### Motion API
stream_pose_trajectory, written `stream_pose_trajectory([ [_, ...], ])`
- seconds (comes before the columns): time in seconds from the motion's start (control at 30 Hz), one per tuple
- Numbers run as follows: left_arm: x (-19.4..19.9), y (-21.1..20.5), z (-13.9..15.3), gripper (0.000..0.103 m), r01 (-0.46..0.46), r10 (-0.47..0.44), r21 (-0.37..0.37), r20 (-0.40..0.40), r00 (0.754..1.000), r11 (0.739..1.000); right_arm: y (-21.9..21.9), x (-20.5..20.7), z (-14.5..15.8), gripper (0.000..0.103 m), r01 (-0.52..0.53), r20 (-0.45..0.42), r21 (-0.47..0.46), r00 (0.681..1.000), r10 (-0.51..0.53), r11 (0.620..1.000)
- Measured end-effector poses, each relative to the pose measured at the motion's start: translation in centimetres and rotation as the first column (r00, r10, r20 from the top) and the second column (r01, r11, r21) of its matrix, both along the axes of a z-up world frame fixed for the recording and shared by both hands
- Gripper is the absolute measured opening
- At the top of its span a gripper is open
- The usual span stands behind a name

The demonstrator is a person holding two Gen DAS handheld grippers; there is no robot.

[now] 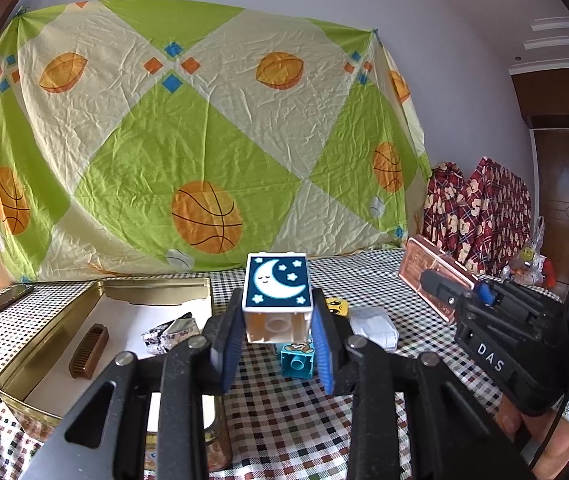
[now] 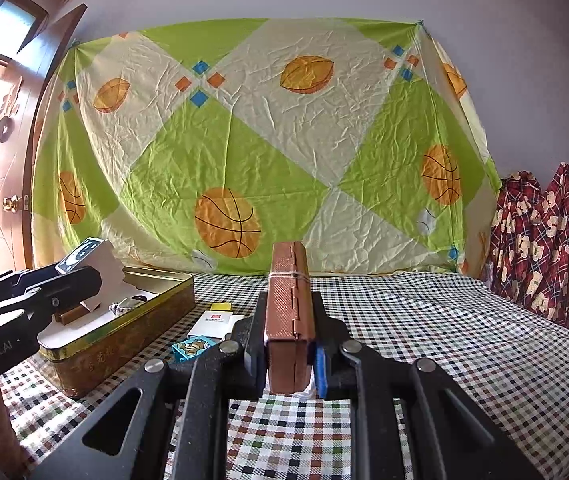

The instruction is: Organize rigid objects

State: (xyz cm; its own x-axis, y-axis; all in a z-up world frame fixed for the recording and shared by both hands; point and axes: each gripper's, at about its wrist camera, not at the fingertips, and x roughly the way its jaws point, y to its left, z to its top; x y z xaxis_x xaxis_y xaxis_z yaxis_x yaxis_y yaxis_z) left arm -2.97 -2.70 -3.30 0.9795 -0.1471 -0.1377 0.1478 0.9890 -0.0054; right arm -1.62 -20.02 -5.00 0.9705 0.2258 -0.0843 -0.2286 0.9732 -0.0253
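A checked cloth (image 2: 424,320) covers the counter; my left jaws (image 1: 278,334) pinch the moon block (image 1: 277,300) near the tin (image 1: 96,292), my right jaws (image 2: 286,350) clamp the copper case (image 2: 287,312) edgewise; either could twist loose and drop

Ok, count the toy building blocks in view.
3: moon block held in the left gripper, teal block on the cloth beneath, yellow block behind; others may be hidden.
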Motion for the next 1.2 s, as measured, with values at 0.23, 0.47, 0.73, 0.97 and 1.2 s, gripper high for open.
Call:
stream_pose_trajectory([
  [0.23,-0.2,0.9,0.1,0.03,-0.019,0.019,-0.012,0.008,1.0,1.0,1.5,-0.3,-0.1,0.019,-0.031,0.004,-0.016,0.999,0.032,0.999],
  [0.47,-0.4,2.1,0.2,0.03,-0.043,0.044,-0.023,0.016,0.999,0.999,3.2,-0.7,-0.2,0.019,-0.066,0.007,-0.037,0.998,0.066,0.997],
  [0.73,-0.6,3.6,0.2,0.03,-0.07,0.071,-0.041,0.018,0.997,0.997,4.6,-1.0,-0.3,0.019,-0.093,0.004,-0.051,0.996,0.094,0.994],
  [0.97,-0.7,4.7,0.1,0.03,-0.083,0.083,-0.057,0.013,0.996,0.995,5.9,-1.4,-0.4,0.019,-0.119,0.007,-0.069,0.993,0.12,0.99],
  [1.2,-0.7,5.6,0.0,0.03,-0.095,0.096,-0.066,0.008,0.995,0.993,7.4,-1.8,-0.5,0.019,-0.151,0.008,-0.091,0.988,0.152,0.984],
])
